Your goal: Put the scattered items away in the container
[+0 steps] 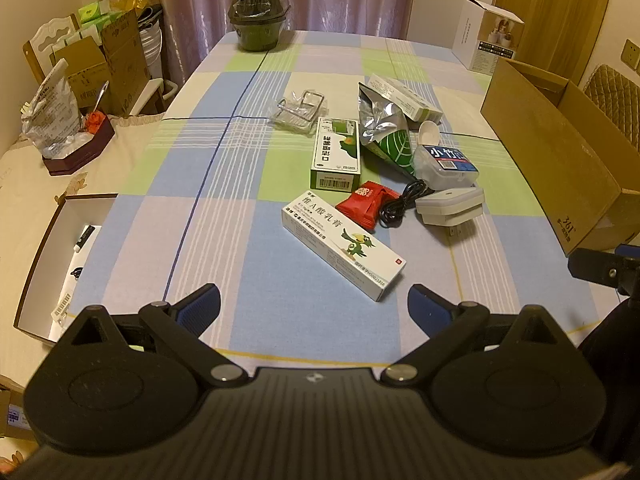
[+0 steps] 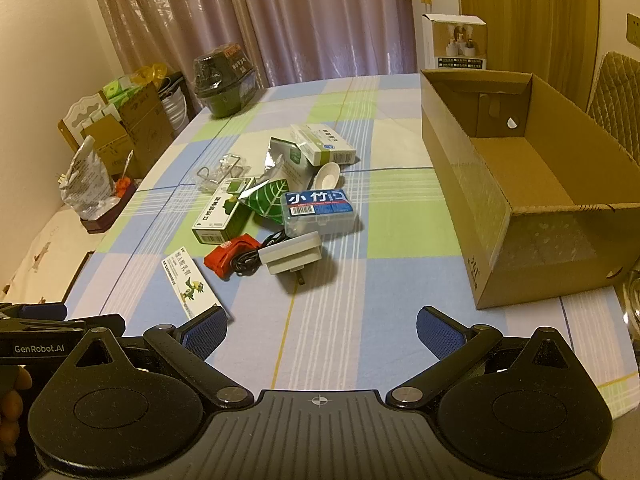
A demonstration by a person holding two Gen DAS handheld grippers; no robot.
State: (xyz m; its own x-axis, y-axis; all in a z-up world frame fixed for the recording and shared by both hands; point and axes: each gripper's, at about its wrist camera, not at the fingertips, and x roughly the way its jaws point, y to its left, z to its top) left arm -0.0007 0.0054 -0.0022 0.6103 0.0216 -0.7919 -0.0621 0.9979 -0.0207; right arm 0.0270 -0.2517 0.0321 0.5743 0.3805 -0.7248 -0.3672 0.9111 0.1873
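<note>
Scattered items lie mid-table: a long white ointment box [image 1: 344,245] [image 2: 192,286], a red packet [image 1: 367,205] [image 2: 228,257], a grey plug with black cable [image 1: 450,205] [image 2: 290,258], a green-and-white box [image 1: 337,153] [image 2: 222,216], a foil pouch [image 1: 384,126] [image 2: 280,184], a clear plastic case [image 1: 446,164] [image 2: 318,212], a white spoon [image 2: 329,174] and a wire holder [image 1: 298,110]. The open cardboard box [image 1: 556,148] [image 2: 516,184] stands at the right. My left gripper [image 1: 314,304] and right gripper [image 2: 320,330] hover open over the near table edge, nothing between the fingers.
A dark lidded bowl [image 1: 258,16] [image 2: 224,80] stands at the table's far end. A white carton [image 1: 486,38] [image 2: 456,40] sits beyond the cardboard box. Cartons and bags [image 1: 92,72] crowd the left side, with an open white box [image 1: 52,264] below the table edge.
</note>
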